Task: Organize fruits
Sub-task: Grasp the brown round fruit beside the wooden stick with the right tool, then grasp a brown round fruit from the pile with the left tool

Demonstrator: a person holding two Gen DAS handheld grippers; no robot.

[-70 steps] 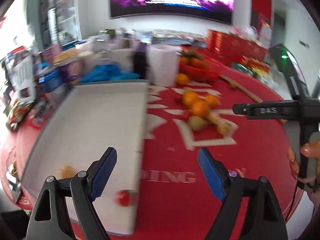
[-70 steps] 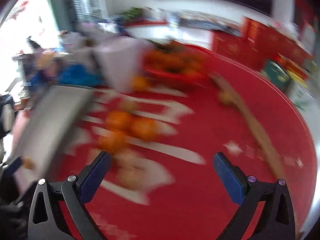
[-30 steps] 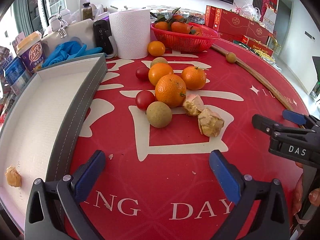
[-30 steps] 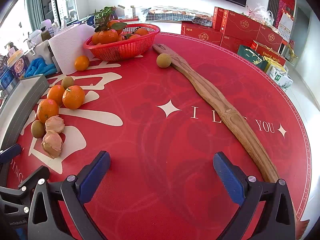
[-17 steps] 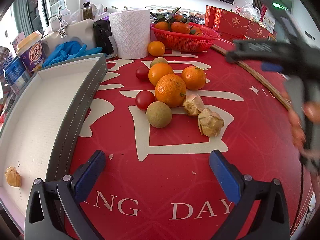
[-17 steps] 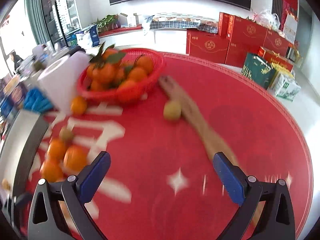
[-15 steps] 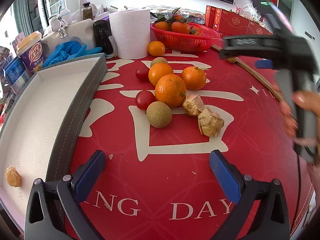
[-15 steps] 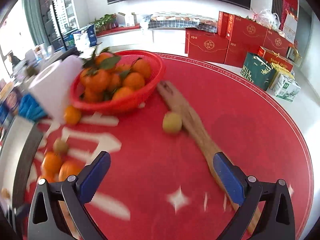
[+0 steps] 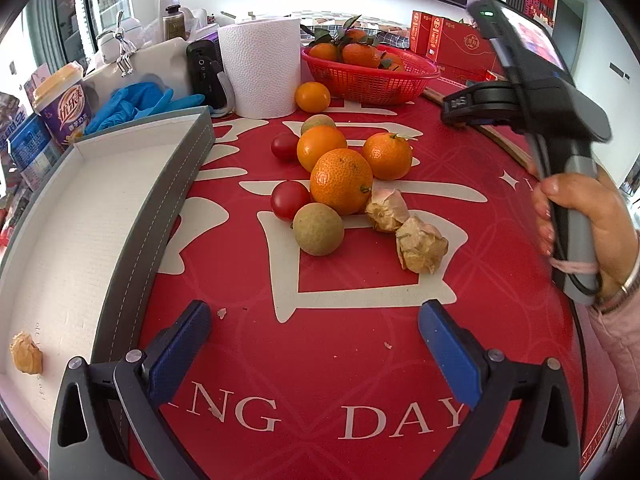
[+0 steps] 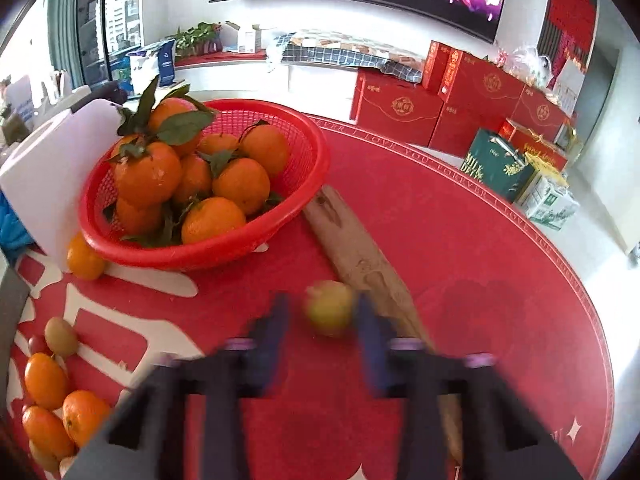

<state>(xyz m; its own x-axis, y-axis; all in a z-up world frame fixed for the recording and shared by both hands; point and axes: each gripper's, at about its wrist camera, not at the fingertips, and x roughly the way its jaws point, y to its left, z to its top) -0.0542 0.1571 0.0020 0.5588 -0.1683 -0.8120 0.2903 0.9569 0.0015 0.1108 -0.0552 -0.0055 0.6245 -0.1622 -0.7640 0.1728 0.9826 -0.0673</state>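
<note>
Right wrist view: right gripper (image 10: 322, 320) jaws closing, blurred, around the small yellow-green fruit (image 10: 329, 307) lying against the wooden stick (image 10: 360, 256), just beyond the red basket (image 10: 256, 236). Fruit judged light, round, firm, prone to roll; grip across its middle. A second ago the jaws stood wide, far from it. Left gripper (image 9: 316, 356) spread, empty.
</note>
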